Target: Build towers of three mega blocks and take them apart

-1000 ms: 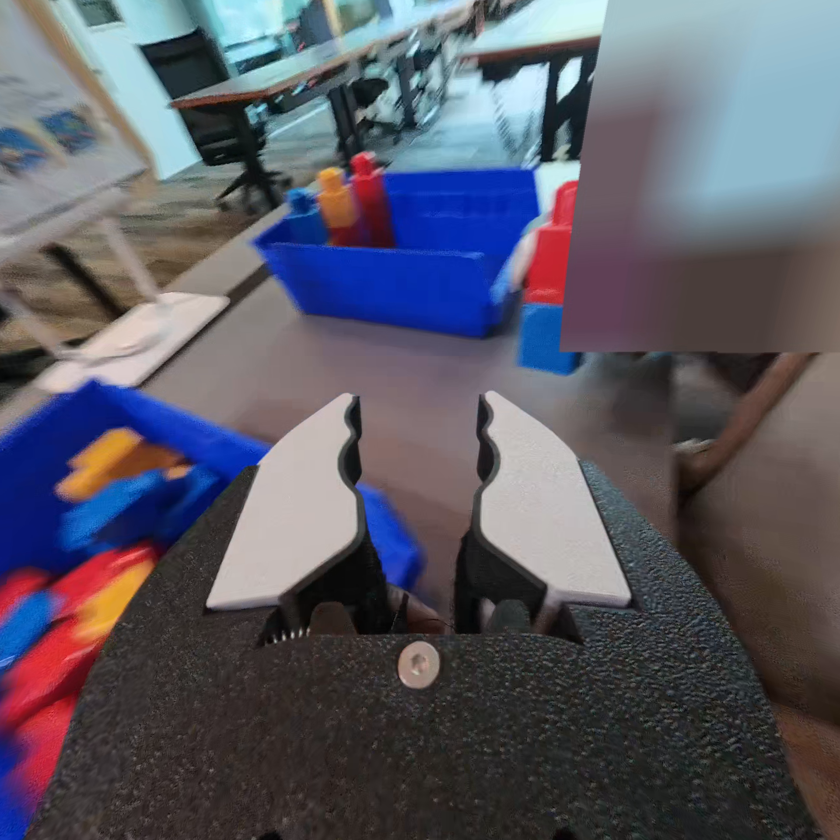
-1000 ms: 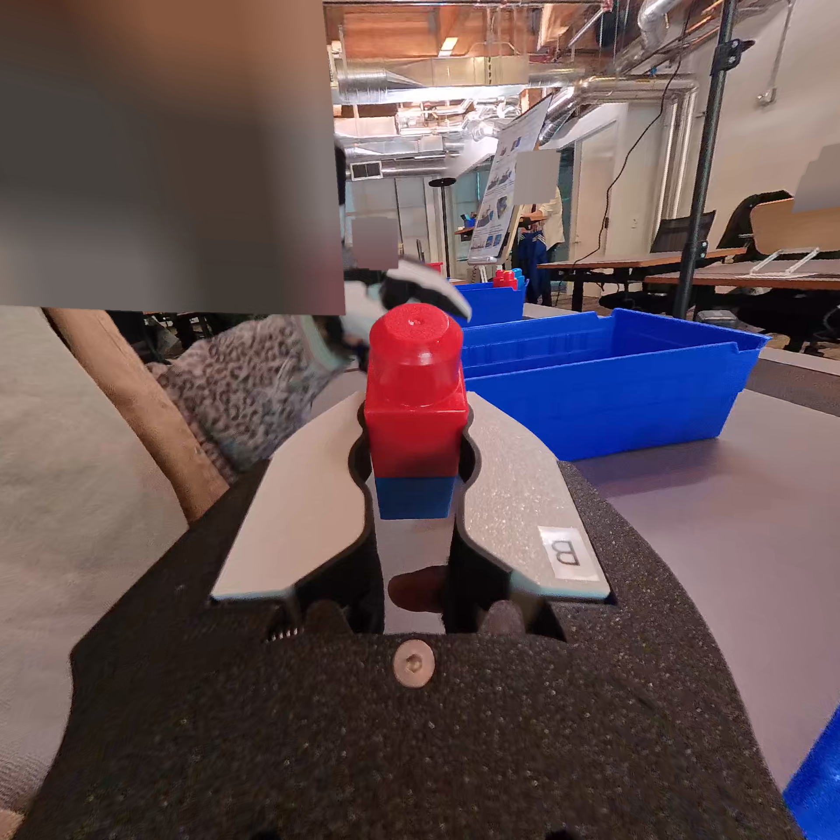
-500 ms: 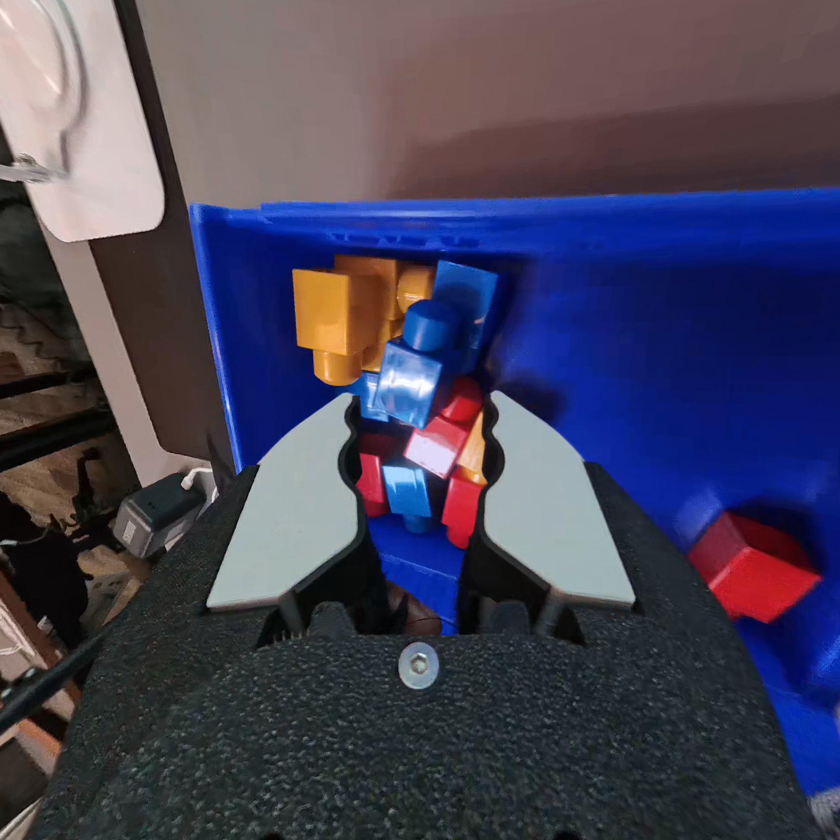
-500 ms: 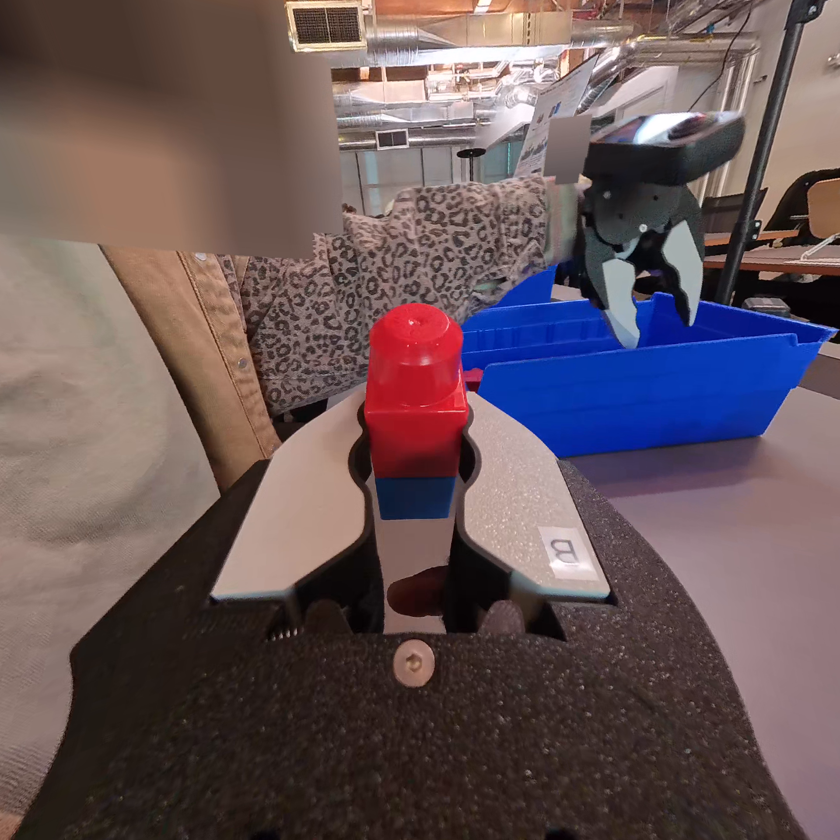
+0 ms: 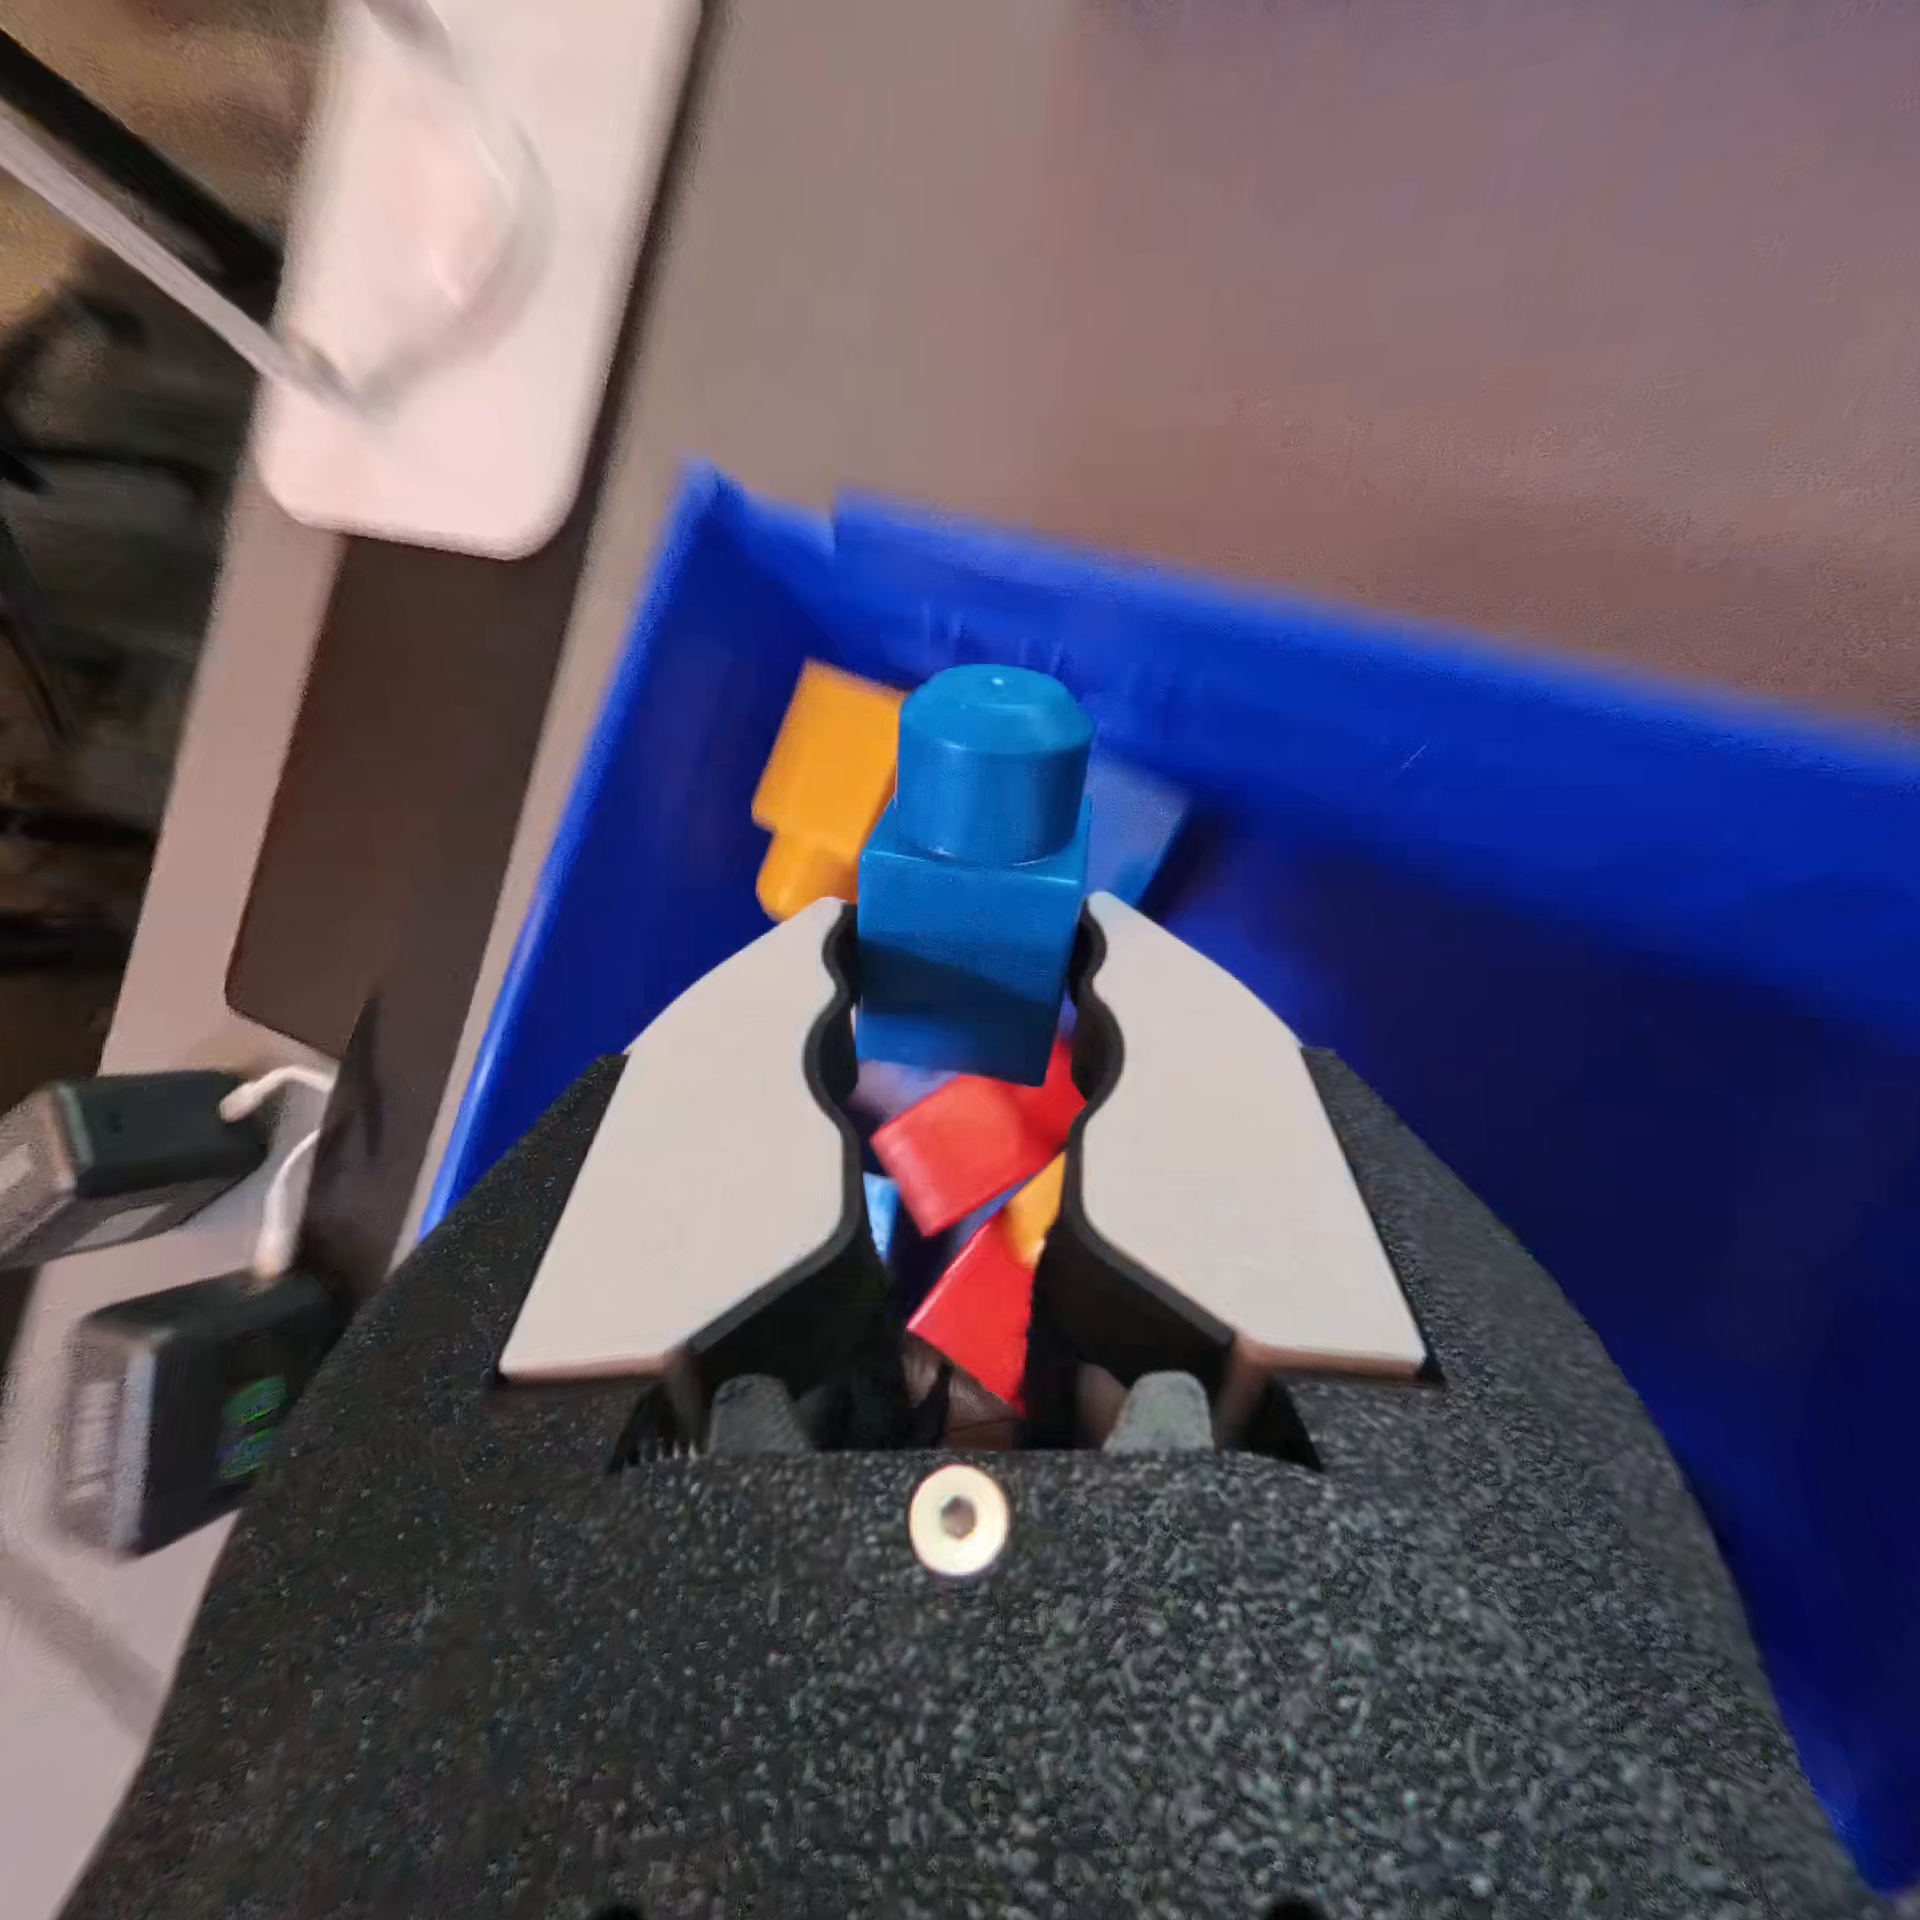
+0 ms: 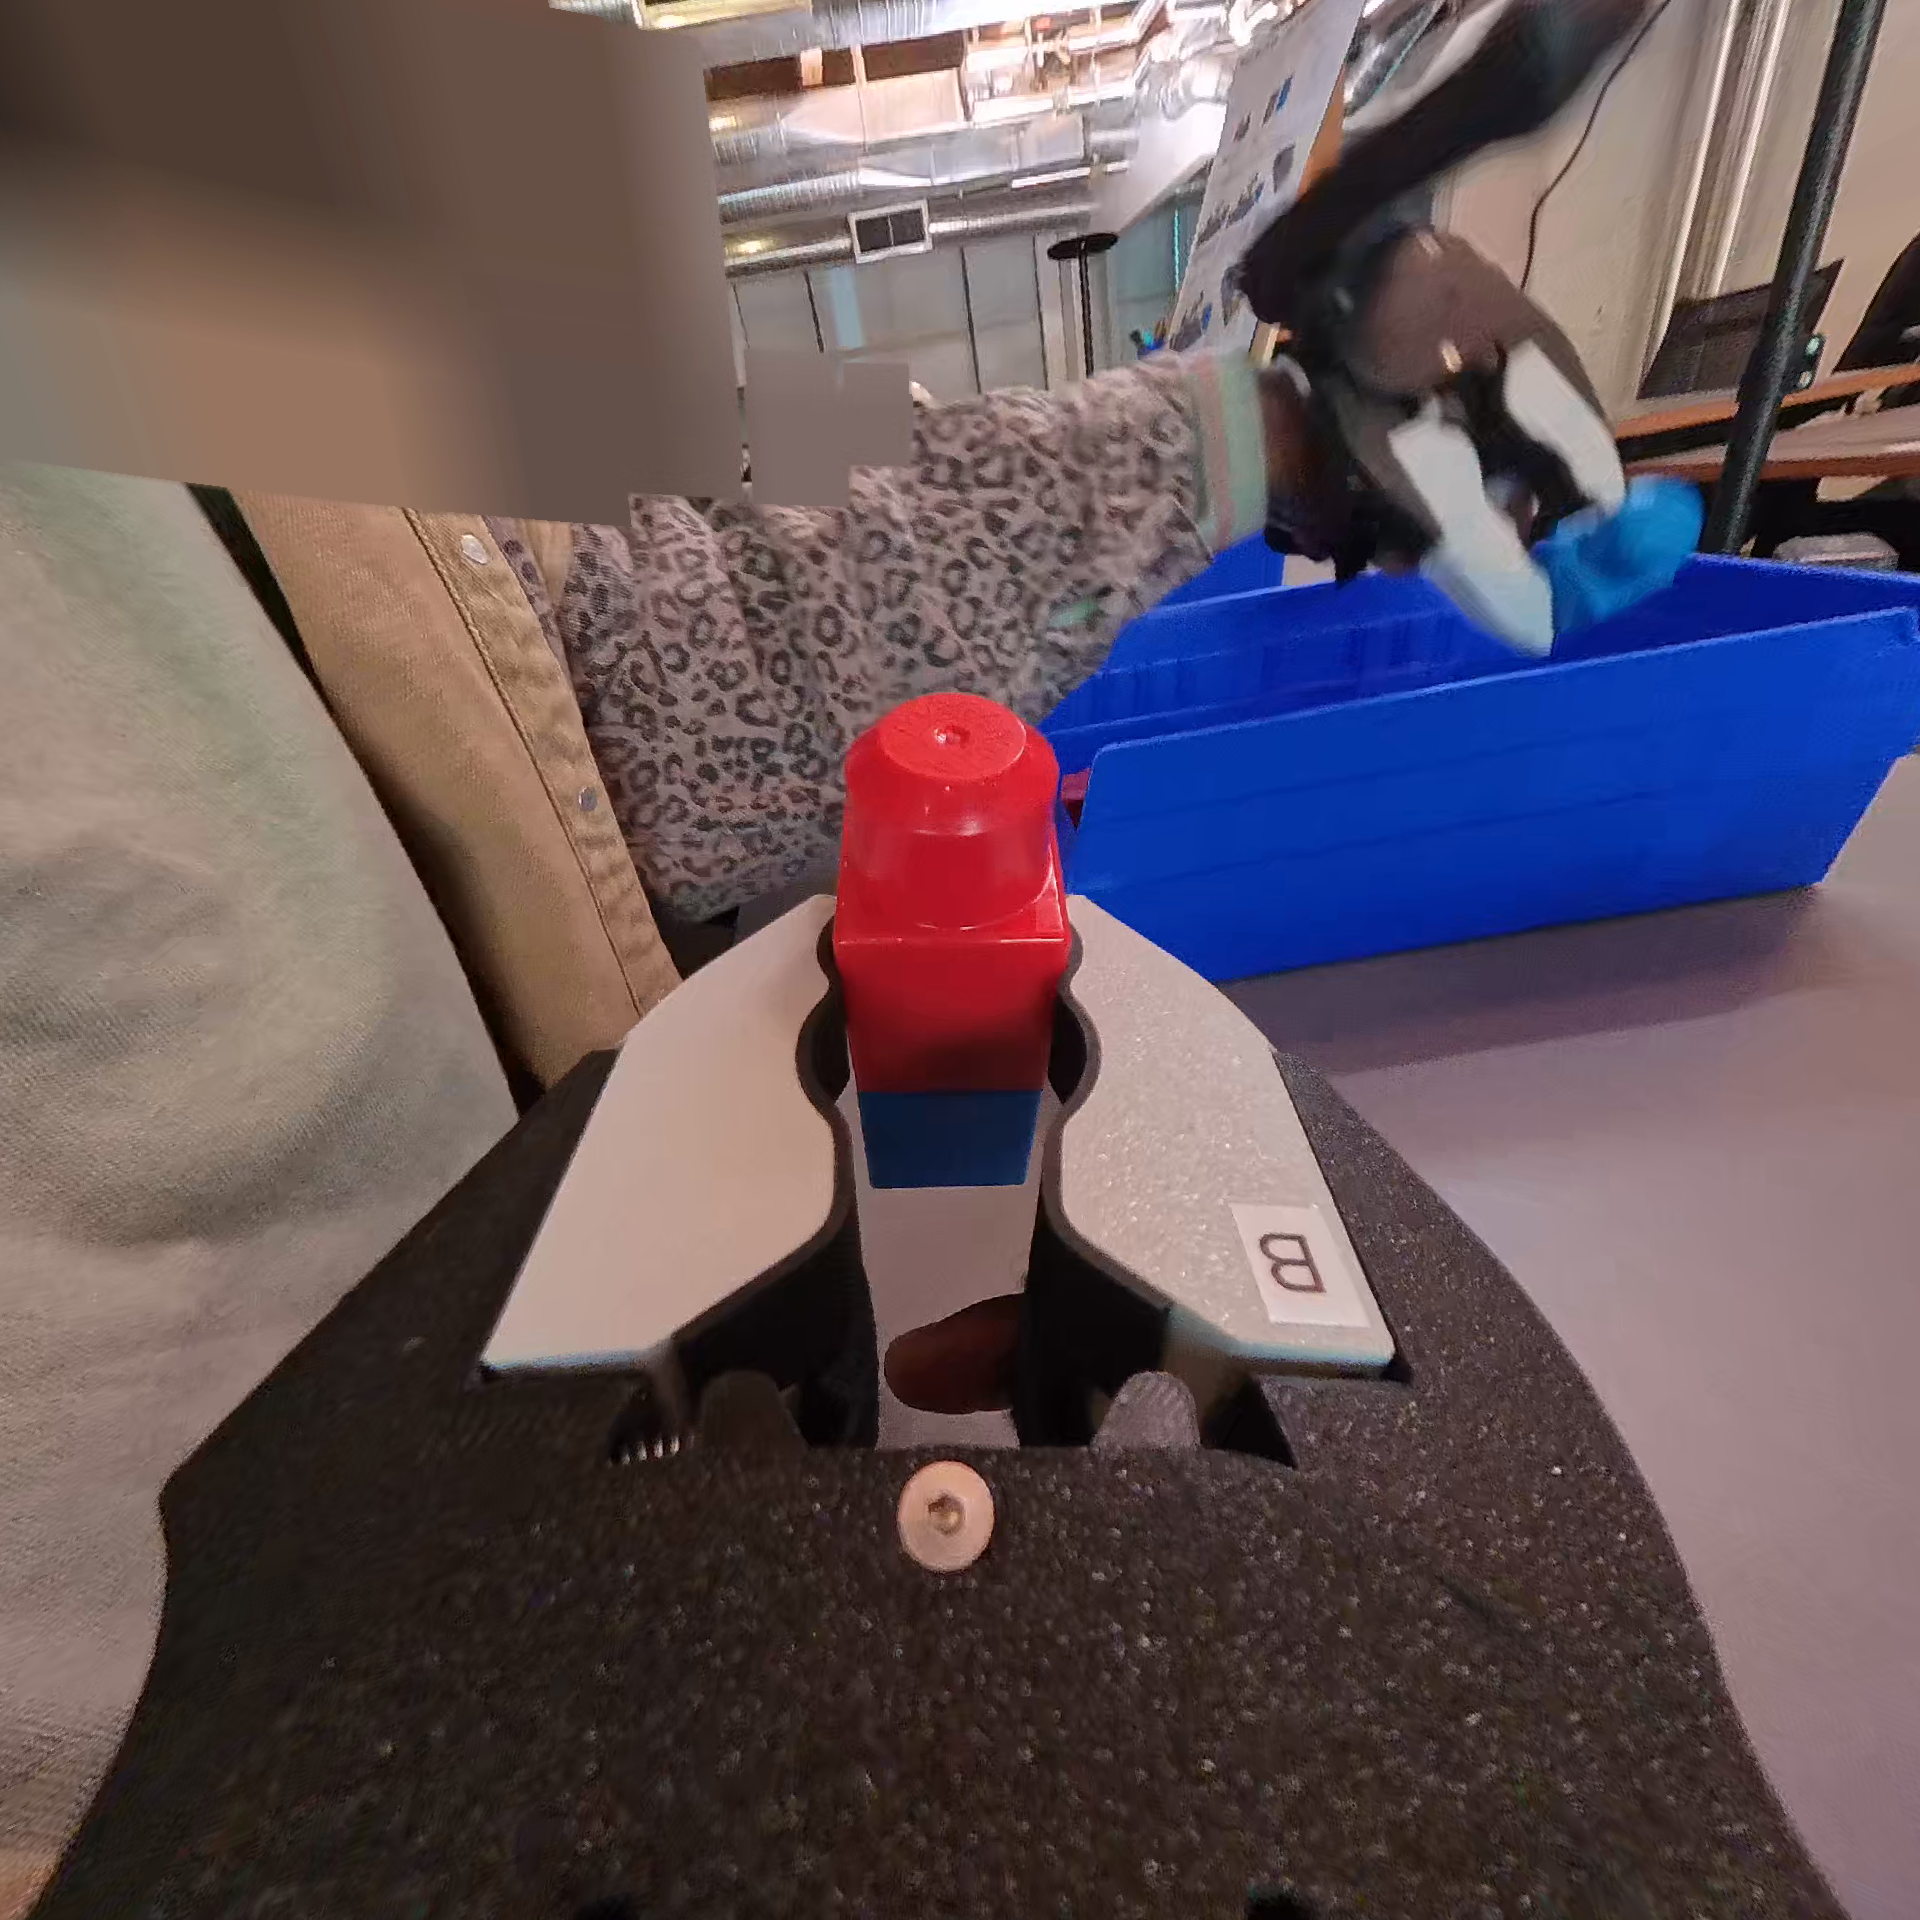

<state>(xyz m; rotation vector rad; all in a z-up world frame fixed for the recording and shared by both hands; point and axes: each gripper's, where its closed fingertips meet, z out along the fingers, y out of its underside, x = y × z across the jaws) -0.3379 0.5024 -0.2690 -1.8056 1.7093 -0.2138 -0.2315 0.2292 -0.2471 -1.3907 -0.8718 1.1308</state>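
Two Grippers, Each Clamped on a Block

Two-block stack in the right gripper (image 6: 951, 987): one red block (image 6: 951, 935) atop one blue block (image 6: 948, 1138), upright, fingers pressed on the red block's sides. At 2 o'clock beyond it stands a blue bin (image 6: 1455, 821) on the grey table (image 6: 1610, 1143). Over that bin the left gripper (image 5: 966, 977) pinches one blue block (image 5: 971, 914), stud forward. Beneath it lie loose blocks: two red, one orange at 11 o'clock.
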